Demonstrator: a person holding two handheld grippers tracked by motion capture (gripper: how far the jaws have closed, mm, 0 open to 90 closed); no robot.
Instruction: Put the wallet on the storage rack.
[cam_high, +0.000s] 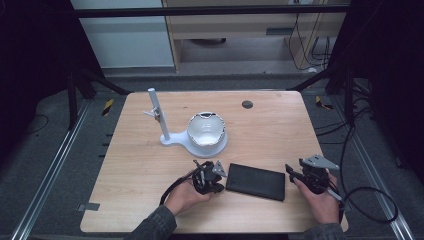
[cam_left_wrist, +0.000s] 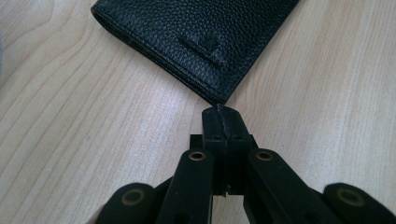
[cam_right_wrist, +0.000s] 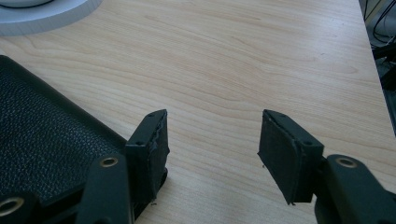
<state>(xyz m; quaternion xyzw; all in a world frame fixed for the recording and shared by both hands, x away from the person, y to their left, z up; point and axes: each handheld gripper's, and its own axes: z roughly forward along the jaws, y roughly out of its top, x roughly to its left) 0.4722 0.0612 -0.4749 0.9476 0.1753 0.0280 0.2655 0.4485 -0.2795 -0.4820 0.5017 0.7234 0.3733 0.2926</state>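
A black grained-leather wallet (cam_high: 255, 181) lies flat on the wooden table (cam_high: 150, 150), near the front edge. My left gripper (cam_high: 220, 176) sits just left of it, held in a hand. In the left gripper view the jaws (cam_left_wrist: 222, 114) are pressed together with nothing between them, and their tip meets the near corner of the wallet (cam_left_wrist: 201, 32). My right gripper (cam_high: 291, 173) is at the wallet's right end. In the right gripper view it (cam_right_wrist: 212, 144) stands open over bare wood, with the wallet's edge (cam_right_wrist: 42, 135) beside its left finger.
A white stand with an upright pole (cam_high: 159, 115) and a round base carrying a white bowl-shaped object (cam_high: 206, 130) stands behind the wallet; the base's rim (cam_right_wrist: 42, 16) appears in the right gripper view. A dark round hole (cam_high: 247, 104) is at the table's back. Cables trail off at the right.
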